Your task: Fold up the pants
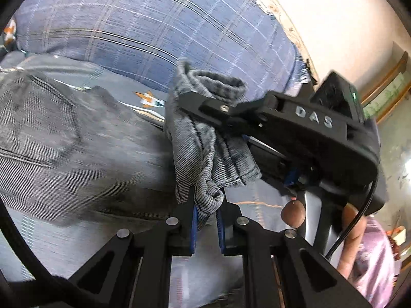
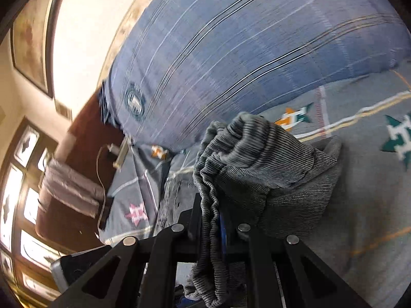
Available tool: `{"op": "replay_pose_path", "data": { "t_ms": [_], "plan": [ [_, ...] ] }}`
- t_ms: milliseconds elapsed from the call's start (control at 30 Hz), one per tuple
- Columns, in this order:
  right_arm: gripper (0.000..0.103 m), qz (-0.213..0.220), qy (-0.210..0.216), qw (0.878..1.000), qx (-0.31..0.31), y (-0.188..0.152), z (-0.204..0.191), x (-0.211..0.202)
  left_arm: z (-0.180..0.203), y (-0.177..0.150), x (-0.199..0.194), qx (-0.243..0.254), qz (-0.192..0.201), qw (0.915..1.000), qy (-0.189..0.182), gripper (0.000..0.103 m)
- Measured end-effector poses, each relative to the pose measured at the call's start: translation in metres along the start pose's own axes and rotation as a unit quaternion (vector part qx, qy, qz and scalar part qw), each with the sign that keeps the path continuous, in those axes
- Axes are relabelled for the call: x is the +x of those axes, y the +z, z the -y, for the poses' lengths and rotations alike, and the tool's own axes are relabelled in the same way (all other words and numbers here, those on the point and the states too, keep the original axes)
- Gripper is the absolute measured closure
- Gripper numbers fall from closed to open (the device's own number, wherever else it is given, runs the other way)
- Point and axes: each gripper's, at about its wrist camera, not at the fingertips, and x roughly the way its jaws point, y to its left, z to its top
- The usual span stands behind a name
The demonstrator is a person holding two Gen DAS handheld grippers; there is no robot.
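Both jaws apparently around pants (image 1: 205,151) hem.

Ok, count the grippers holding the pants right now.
2. The left gripper is shut on a bunched edge of the pants; the right gripper is shut on another bunched edge, close beside it.

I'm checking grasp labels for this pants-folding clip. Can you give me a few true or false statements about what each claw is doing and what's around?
1. The left claw is shut on the grey pants. True.
2. The right claw is open and holds nothing. False: it grips bunched pants fabric.
3. A blue plaid pillow lies behind the pants. True.
4. The pants are bright red. False: they are grey.
5. The right claw appears in the left wrist view. True.
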Motion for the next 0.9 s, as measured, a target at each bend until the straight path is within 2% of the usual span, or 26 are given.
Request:
{"op": "replay_pose_path", "data": {
  "t_ms": [133, 267, 300, 333, 400, 500, 567, 600, 633, 667, 700, 767, 833, 900],
  "plan": [
    [0.092, -0.032, -0.011, 0.999, -0.01, 0.002, -0.011, 0.042, -0.036, 0.007, 0.006, -0.032, -0.007, 0.9994, 0.007, 0.09],
    [0.088, -0.053, -0.03, 0.998, 0.006, 0.001, 0.0, 0.081, -0.063, 0.008, 0.026, -0.056, -0.034, 0.9975, 0.026, 0.089],
    [0.088, -0.061, -0.033, 0.998, 0.01, -0.001, 0.004, 0.09, -0.072, 0.006, 0.031, -0.065, -0.042, 0.9962, 0.039, 0.088],
    [0.088, -0.071, -0.036, 0.997, 0.016, -0.003, 0.009, 0.1, -0.077, 0.005, 0.032, -0.075, -0.042, 0.9953, 0.044, 0.08],
    [0.087, -0.094, -0.022, 0.995, 0.029, -0.008, 0.023, 0.119, -0.083, 0.003, 0.029, -0.085, -0.037, 0.9946, 0.046, 0.072],
    [0.085, -0.089, 0.003, 0.995, 0.043, -0.01, 0.031, 0.121, -0.076, 0.009, 0.019, -0.064, -0.025, 0.9957, 0.062, 0.068],
    [0.075, -0.071, 0.012, 0.996, 0.044, -0.007, 0.03, 0.112, -0.073, 0.011, 0.007, -0.055, -0.016, 0.9958, 0.072, 0.063],
    [0.06, -0.062, 0.01, 0.997, 0.041, -0.005, 0.027, 0.106, -0.072, 0.014, -0.005, -0.055, -0.004, 0.9957, 0.074, 0.055],
    [0.038, -0.053, 0.005, 0.998, 0.038, -0.004, 0.024, 0.099, -0.075, 0.016, -0.022, -0.059, 0.016, 0.9953, 0.075, 0.044],
    [0.03, -0.037, 0.002, 0.999, 0.034, -0.002, 0.019, 0.089, -0.078, 0.017, -0.034, -0.064, 0.031, 0.9944, 0.078, 0.039],
    [0.029, -0.025, 0.0, 0.999, 0.032, -0.001, 0.016, 0.081, -0.085, 0.021, -0.051, -0.077, 0.053, 0.9916, 0.09, 0.033],
    [0.029, -0.014, 0.018, 0.999, 0.028, 0.0, 0.006, 0.067, -0.103, 0.027, -0.074, -0.107, 0.079, 0.9843, 0.116, 0.032],
    [0.029, -0.012, 0.034, 0.999, 0.025, -0.003, -0.002, 0.06, -0.136, 0.031, -0.086, -0.165, 0.082, 0.9697, 0.16, 0.032],
    [0.029, -0.018, 0.036, 0.999, 0.011, -0.01, -0.013, 0.058, -0.176, 0.027, -0.09, -0.238, 0.077, 0.9551, 0.159, 0.032]
  ]
}}
